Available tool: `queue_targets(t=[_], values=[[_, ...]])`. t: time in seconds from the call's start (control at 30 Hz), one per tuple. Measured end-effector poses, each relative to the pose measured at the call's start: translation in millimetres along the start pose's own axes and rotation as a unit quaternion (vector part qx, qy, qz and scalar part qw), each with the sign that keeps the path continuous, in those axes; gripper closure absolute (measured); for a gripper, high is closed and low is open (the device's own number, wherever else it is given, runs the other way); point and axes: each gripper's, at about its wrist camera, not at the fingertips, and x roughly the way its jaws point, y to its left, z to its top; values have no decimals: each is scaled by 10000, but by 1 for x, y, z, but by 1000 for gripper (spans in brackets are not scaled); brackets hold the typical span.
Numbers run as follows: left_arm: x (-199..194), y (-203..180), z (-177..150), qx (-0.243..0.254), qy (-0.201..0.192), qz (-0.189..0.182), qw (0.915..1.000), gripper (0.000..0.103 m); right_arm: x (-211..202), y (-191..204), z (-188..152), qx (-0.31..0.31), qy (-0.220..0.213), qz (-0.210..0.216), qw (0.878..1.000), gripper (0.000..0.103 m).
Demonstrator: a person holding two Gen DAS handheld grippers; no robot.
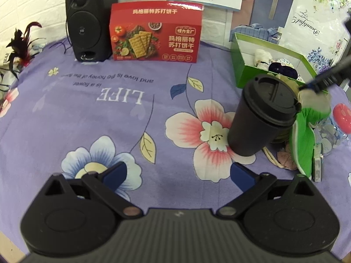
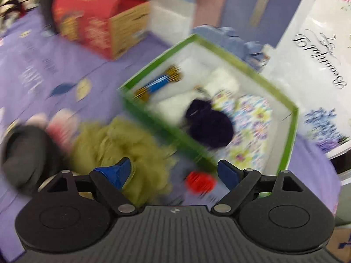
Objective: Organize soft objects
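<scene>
My left gripper hangs open over the purple flowered cloth, holding nothing. A green box at the right holds soft things: a dark purple pom-pom, a floral cloth, a white fluffy piece and a blue thread skein. In the blurred right wrist view my right gripper is open just in front of the green box. Its left finger is against an olive mesh puff. A green fabric piece lies behind the black cup.
A black speaker and a red cracker box stand at the back. A jar with a red lid lies at the right edge; the red lid shows between my right fingers. Bedding packages line the back right.
</scene>
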Motion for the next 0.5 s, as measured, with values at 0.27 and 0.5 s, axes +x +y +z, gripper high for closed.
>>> queue_targets(t=[0.27, 0.5], values=[[-21, -25, -9, 331, -160, -136, 9992, 3, -40, 72, -83, -919, 18, 415, 9949, 30], [-34, -42, -15, 601, -227, -214, 9977, 3, -93, 80, -146, -326, -641, 894, 9934, 30]])
